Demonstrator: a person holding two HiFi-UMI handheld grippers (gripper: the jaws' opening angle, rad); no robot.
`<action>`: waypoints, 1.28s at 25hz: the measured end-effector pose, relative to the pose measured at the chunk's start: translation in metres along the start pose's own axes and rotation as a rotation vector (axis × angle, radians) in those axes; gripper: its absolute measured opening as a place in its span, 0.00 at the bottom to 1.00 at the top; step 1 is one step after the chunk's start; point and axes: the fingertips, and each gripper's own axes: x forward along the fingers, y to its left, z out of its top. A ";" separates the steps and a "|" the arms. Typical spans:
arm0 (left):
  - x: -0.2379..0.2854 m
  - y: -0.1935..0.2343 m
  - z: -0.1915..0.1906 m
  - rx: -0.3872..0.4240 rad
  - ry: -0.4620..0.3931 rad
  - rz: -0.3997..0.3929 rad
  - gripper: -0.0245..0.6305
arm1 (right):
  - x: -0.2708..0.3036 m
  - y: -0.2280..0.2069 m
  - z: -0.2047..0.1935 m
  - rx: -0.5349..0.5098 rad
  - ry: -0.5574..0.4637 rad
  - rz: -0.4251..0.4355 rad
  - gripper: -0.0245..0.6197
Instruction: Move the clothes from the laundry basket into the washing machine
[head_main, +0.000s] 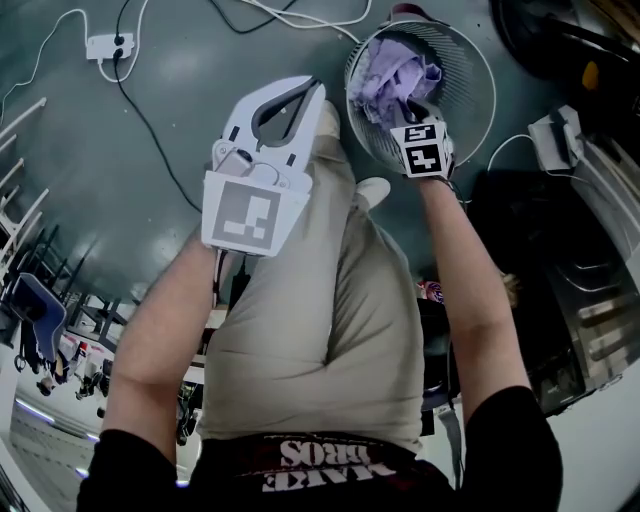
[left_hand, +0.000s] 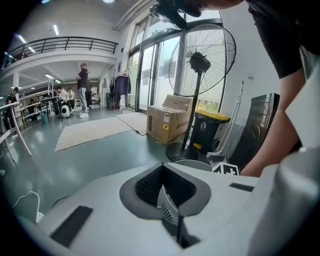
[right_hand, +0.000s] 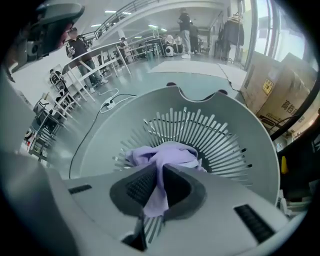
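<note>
A pale lilac garment (head_main: 392, 72) lies crumpled in the round grey slatted laundry basket (head_main: 470, 60) on the floor. My right gripper (head_main: 413, 108) reaches down into the basket and is shut on a fold of that garment (right_hand: 162, 165), which runs up between its pads. My left gripper (head_main: 305, 92) is held up in front of me, left of the basket, shut with nothing between its fingers (left_hand: 170, 207). The washing machine (head_main: 590, 290) stands dark at the right edge of the head view.
A white power strip (head_main: 108, 45) and cables lie on the grey floor at the upper left. A standing fan (left_hand: 200, 65), a cardboard box (left_hand: 167, 122) and a black bin (left_hand: 212, 130) stand by the windows. People stand far off in the hall.
</note>
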 end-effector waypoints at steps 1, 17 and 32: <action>-0.004 -0.001 0.006 -0.002 -0.007 0.001 0.04 | -0.010 0.002 0.002 0.002 -0.008 0.002 0.10; -0.044 -0.051 0.110 0.033 -0.094 -0.019 0.04 | -0.174 0.004 0.020 0.044 -0.110 0.011 0.10; -0.093 -0.089 0.187 0.106 -0.134 -0.058 0.04 | -0.310 0.013 0.044 0.130 -0.268 0.044 0.10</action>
